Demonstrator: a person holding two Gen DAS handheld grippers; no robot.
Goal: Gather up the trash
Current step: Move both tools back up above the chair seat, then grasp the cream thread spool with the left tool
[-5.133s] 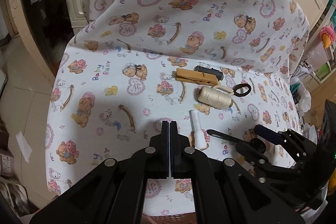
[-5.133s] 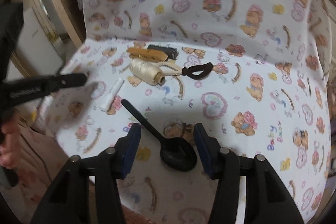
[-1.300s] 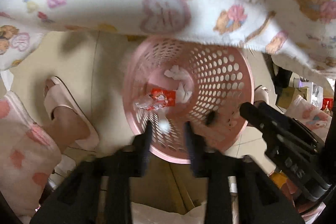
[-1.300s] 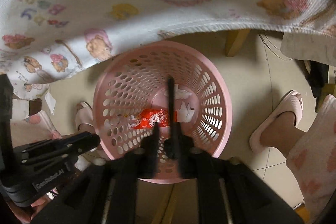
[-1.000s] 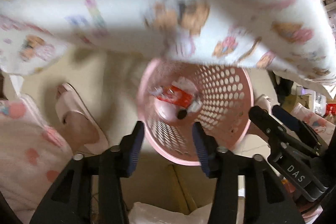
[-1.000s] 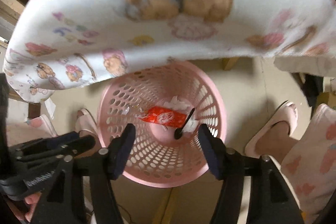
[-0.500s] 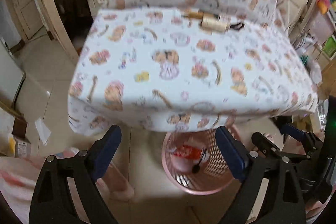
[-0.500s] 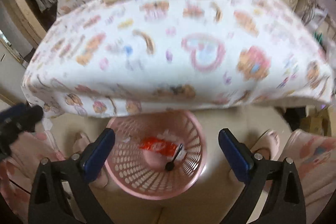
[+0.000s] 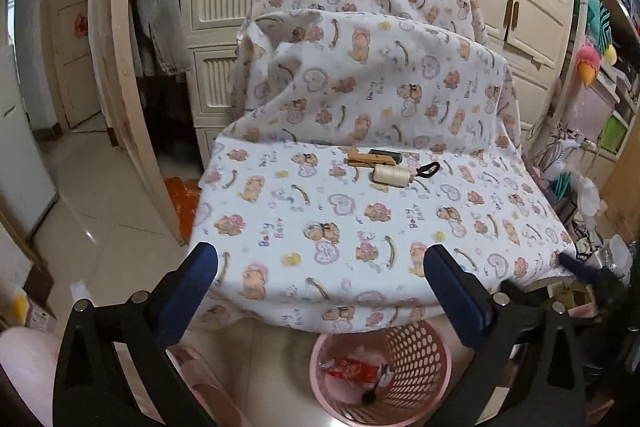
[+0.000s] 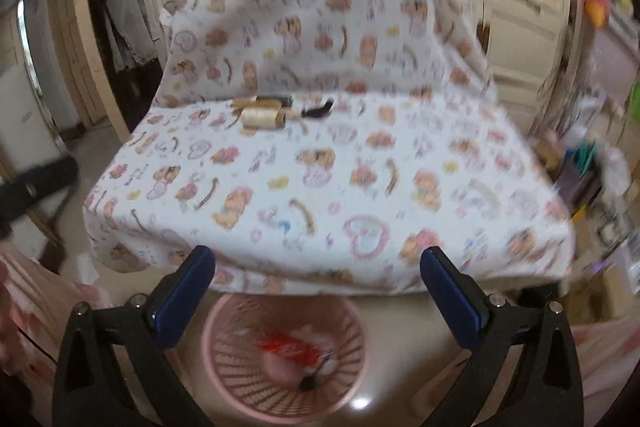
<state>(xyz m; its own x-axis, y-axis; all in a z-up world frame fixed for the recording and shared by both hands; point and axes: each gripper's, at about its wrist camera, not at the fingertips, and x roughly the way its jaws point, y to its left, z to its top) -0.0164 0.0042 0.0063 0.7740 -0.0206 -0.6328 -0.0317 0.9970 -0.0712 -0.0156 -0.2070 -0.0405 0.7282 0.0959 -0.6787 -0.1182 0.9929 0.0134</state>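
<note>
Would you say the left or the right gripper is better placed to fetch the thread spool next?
Marginally the left gripper: open, empty, it faces the thread spool almost centrally. The right gripper is equally open and empty.

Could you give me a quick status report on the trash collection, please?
Left gripper opening, nothing between its jaws; right gripper open, empty. Black plastic spoon lies in pink perforated basket. Cream thread spool remains on bear-print cloth. Nothing obstructing.
</note>
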